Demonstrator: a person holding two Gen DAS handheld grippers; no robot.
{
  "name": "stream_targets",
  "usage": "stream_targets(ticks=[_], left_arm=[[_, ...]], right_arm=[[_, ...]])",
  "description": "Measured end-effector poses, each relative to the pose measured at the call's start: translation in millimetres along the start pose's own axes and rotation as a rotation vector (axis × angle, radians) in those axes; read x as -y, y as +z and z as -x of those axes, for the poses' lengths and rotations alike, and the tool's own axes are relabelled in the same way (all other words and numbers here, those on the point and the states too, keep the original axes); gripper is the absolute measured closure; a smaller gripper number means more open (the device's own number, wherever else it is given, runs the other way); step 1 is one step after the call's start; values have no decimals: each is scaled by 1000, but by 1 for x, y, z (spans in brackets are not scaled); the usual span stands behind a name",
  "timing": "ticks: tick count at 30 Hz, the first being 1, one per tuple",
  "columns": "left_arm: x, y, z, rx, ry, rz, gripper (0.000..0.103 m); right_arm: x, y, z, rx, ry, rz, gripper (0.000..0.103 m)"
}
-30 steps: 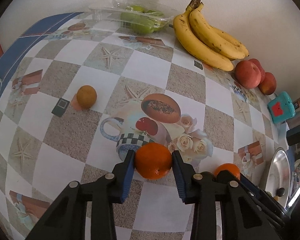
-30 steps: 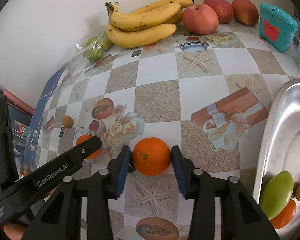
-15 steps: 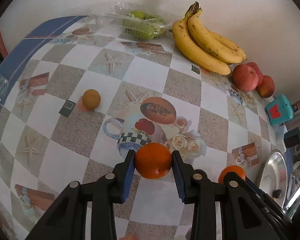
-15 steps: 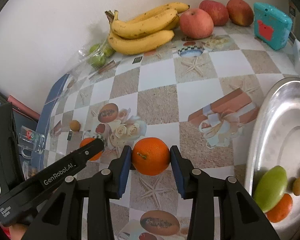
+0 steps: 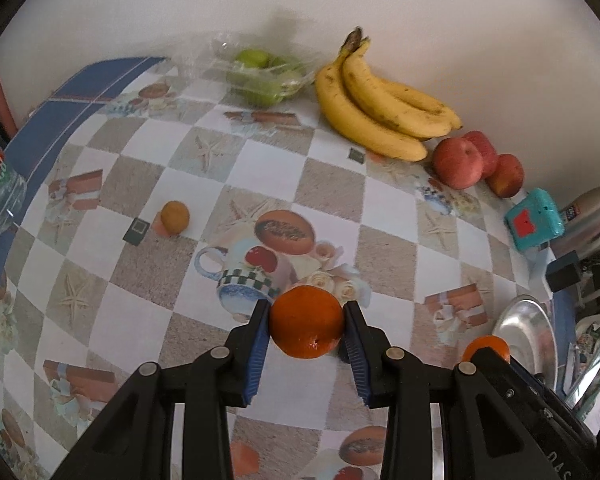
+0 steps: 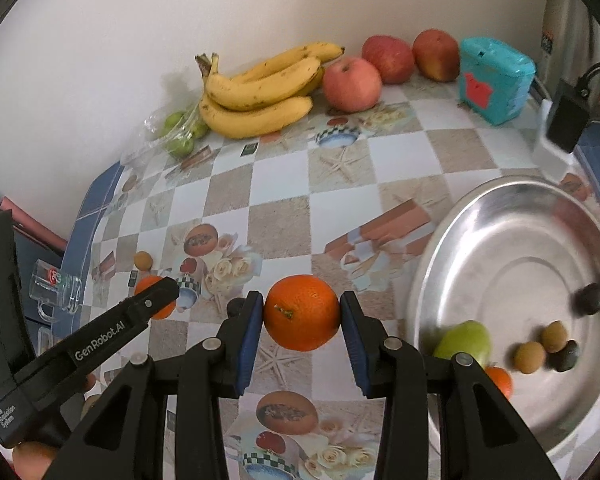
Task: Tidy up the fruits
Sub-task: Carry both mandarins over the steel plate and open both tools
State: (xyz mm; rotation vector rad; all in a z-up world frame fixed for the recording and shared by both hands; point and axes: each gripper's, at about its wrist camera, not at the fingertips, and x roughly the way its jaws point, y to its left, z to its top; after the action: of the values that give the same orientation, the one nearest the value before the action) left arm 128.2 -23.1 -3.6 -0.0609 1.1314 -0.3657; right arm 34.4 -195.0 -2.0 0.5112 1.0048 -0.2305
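Gripping an orange in the left claw, blue pads pressed to both sides, clear above the bench with its checkered cloth. Left of the metal tray: small brown fruit, bagged green fruit, bananas, apples. Clamping a second orange in the right claw, just left of the tray. Inside the tray: green mango, small brown fruits.

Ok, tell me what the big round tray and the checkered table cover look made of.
Tray: looks like metal, probably stainless steel, since it is silvery, shiny and shows blurred reflections. Table cover: likely printed plastic or oilcloth, smooth with a faint sheen and printed pictures, though cloth can't be ruled out.
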Motion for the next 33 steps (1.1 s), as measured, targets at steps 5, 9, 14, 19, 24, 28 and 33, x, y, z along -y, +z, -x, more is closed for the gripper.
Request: stream_targets(ticks=[5, 9, 14, 19, 24, 28, 33], left_arm=[[18, -2, 6, 8, -23, -34, 64], [36, -6, 8, 3, -48, -67, 64], [64, -16, 7, -6, -81, -129, 64], [101, -30, 7, -14, -131, -216, 64], [141, -49, 4, -23, -163, -332, 64], [170, -64, 1, -4, -186, -429, 64], [194, -75, -7, 23, -191, -528, 64]], right_arm=[[8, 2, 8, 8, -4, -17, 62], [28, 4, 13, 10, -21, -67, 62], [61, 9, 22, 32, -81, -134, 62], [100, 9, 33, 45, -121, -223, 62], [138, 4, 45, 57, -154, -310, 62], [160, 1, 55, 75, -175, -359, 62], [172, -1, 57, 77, -153, -387, 62]])
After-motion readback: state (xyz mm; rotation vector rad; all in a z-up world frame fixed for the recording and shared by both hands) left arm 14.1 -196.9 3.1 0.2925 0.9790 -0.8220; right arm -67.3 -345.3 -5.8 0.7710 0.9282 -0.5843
